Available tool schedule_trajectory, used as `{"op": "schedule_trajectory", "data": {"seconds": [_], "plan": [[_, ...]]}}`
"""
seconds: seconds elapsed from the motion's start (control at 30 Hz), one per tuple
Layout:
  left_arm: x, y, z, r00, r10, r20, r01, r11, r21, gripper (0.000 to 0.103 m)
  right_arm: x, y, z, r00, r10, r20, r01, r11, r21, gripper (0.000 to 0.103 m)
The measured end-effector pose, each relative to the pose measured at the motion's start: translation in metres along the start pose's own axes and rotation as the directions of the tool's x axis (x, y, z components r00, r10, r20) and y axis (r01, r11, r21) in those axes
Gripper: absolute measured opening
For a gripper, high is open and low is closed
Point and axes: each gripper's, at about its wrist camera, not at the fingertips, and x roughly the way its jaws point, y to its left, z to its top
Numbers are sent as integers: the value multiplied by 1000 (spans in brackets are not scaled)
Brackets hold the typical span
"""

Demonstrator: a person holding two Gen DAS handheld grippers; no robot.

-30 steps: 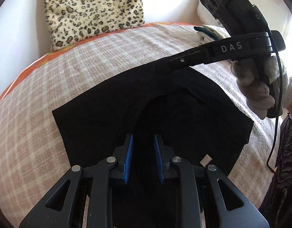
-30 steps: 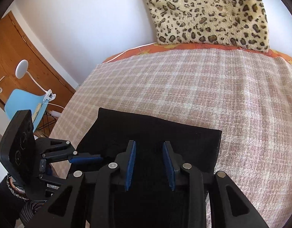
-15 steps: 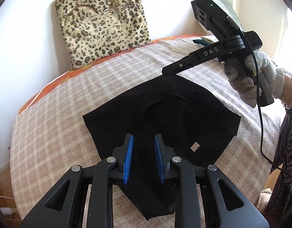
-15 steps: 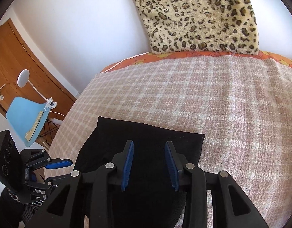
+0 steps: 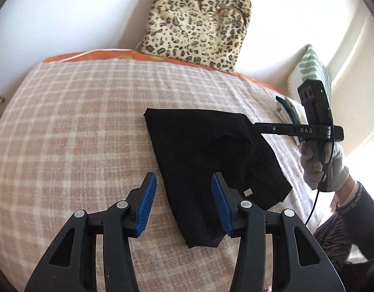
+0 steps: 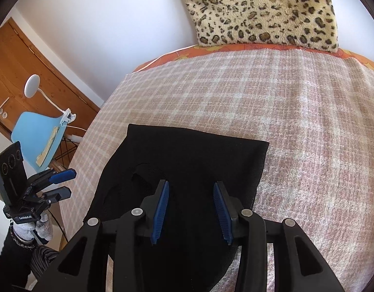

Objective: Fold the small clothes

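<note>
Since the earlier frame, the left gripper has pulled back and both grippers' jaws have just been opening, gripping nothing. The small black fabric garment lies folded on the pink checked blanket, under the right gripper; further folds probably remain.

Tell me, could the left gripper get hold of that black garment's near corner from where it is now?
Probably yes. The left gripper hangs open above the plaid blanket, and the black garment lies flat with its near corner between the blue pads, nothing covering it. The right gripper is over the far side.
</note>
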Motion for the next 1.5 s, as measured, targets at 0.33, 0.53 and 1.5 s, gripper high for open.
{"op": "schedule_trajectory", "data": {"seconds": [0.33, 0.53, 1.5], "plan": [[6, 12, -43, 994, -84, -65, 70, 978, -196, 46, -33, -13, -14, 998, 49, 47, -52, 996, 73, 55], [11, 11, -49, 990, -118, -77, 96, 965, -243, 46, -30, -26, -28, 999, 30, 25, -32, 994, 107, 55], [51, -60, -17, 991, -86, -105, 85, 996, -8, 46, -57, -15, -129, 980, 195, 31, -198, 957, 214, 17]]}}
